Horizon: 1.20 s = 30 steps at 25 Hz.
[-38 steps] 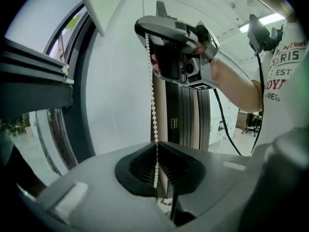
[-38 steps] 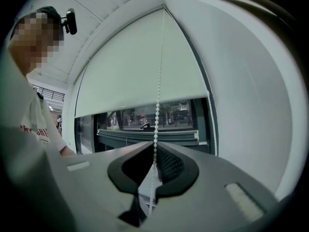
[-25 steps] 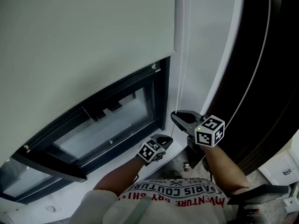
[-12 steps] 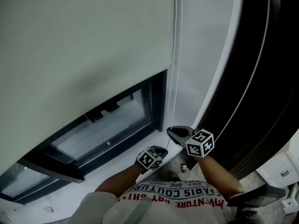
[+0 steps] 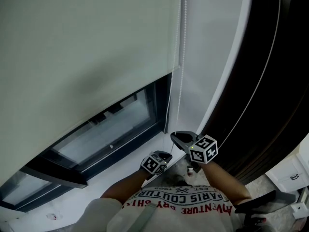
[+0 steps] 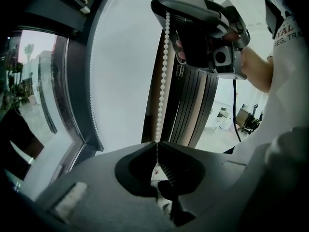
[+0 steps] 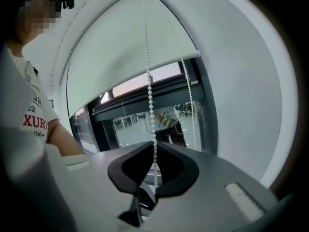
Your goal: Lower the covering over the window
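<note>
A pale roller blind [image 5: 87, 47] hangs over most of the dark-framed window [image 5: 120, 129], leaving a strip of glass below its bottom edge. Its white bead chain [image 5: 181, 57] runs down the wall beside the frame. My right gripper [image 5: 175, 136] is shut on the chain just above the sill. In the right gripper view the bead chain [image 7: 150, 95] drops from the blind [image 7: 130, 57] into the closed tips of the right gripper [image 7: 155, 145], and a second strand [image 7: 189, 95] hangs free. Lower down, my left gripper [image 6: 156, 145] is shut on the same bead chain [image 6: 163, 71], below the right gripper [image 6: 193, 13].
A white sill [image 5: 120, 170] runs under the window. A tall dark panel [image 5: 270, 81] stands close on the right, with a thin cable down it. White boxes [image 5: 289, 175] sit on the floor at the lower right. The person's torso fills the bottom edge.
Both grippers have come down toward the sill with the chain. The blind's bottom edge has dropped lower over the glass.
</note>
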Motion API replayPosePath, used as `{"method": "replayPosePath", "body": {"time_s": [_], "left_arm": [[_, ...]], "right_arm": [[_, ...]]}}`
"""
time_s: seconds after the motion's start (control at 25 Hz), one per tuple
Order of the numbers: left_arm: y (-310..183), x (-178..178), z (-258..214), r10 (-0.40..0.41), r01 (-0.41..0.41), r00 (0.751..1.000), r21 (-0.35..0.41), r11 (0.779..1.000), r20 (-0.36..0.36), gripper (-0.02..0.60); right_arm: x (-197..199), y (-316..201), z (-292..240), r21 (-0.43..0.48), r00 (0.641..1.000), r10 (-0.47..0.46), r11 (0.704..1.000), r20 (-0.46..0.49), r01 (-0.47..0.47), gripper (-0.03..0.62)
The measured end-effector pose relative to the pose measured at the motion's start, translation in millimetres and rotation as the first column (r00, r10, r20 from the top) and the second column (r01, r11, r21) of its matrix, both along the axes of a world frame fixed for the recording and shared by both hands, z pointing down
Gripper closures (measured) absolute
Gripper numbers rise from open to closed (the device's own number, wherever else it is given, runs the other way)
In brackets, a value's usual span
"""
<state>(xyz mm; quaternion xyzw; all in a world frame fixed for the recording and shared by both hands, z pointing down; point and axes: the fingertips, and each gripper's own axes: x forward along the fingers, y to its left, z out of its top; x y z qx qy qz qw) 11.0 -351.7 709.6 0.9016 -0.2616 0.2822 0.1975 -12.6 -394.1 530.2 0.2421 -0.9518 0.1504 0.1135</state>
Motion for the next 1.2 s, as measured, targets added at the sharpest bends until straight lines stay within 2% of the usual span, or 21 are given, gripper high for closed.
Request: {"method": "replayPosePath", "body": {"time_s": [0.12, 0.28, 0.48, 0.68, 0.84, 0.96, 1.2], "left_arm": [[4, -7, 15, 0.003, -0.003, 0.999, 0.007, 1.000, 0.047, 0.569], [7, -8, 17, -0.036, 0.036, 0.999, -0.010, 0.999, 0.001, 0.569], [27, -11, 44, 0.016, -0.012, 0.997, -0.052, 0.999, 0.074, 0.568], [24, -17, 46, -0.041, 0.043, 0.997, -0.037, 0.998, 0.068, 0.566], [15, -26, 43, -0.101, 0.102, 0.988, 0.003, 0.995, 0.113, 0.559], [19, -31, 25, -0.136, 0.136, 0.988, 0.003, 0.991, 0.069, 0.494], [12, -31, -31, -0.168, 0.173, 0.979, 0.041, 0.984, -0.117, 0.480]], "right_arm": [[2, 4, 11, 0.003, 1.000, 0.011, 1.000, -0.024, -0.011, 0.574], [4, 7, 15, 0.002, 1.000, 0.018, 1.000, -0.014, -0.018, 0.574], [6, 10, 44, -0.054, 0.999, 0.034, 0.998, -0.040, -0.036, 0.574], [10, 7, 48, -0.064, 0.998, 0.058, 0.996, -0.033, -0.060, 0.572], [11, 3, 49, -0.080, 0.996, 0.082, 0.993, -0.029, -0.084, 0.572], [12, 4, 49, -0.103, 0.994, 0.106, 0.989, -0.004, -0.106, 0.572], [12, 6, 44, -0.115, 0.993, 0.116, 0.987, 0.008, -0.114, 0.571]]}}
